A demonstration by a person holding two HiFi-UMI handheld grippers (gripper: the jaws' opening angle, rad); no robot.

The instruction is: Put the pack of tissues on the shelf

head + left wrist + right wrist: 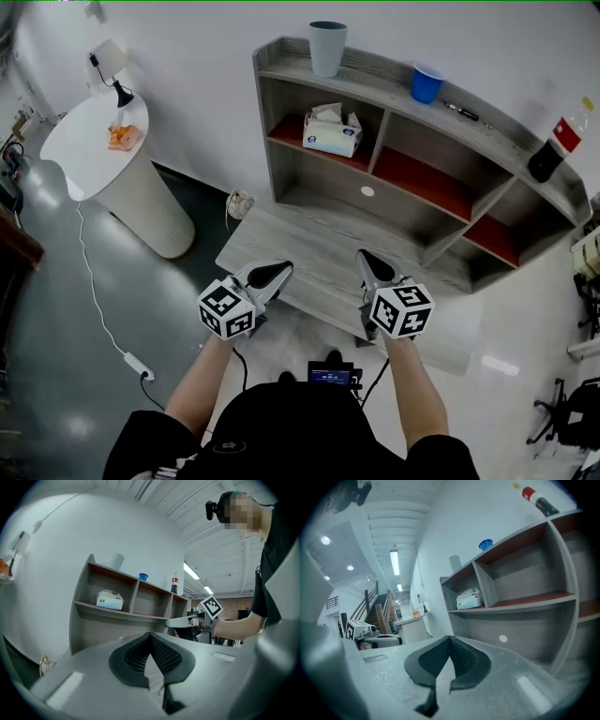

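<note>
The pack of tissues (332, 130) is a white box lying in the upper left compartment of the grey shelf unit (375, 94), on its red board. It also shows in the left gripper view as the tissues (110, 600) and in the right gripper view as the tissues (469, 598). My left gripper (272, 274) and right gripper (373, 266) hover side by side over the unit's low front ledge (281, 234), well short of the box. Both point toward the shelf. Each has its jaws shut with nothing between them, as the left gripper (150, 634) and right gripper (450, 639) show close up.
On top of the shelf unit stand a teal cup (327, 47), a blue cup (427, 82) and a dark cola bottle (558, 141). A white round table (94, 141) with a lamp stands to the left. A cable and power strip (138, 364) lie on the floor.
</note>
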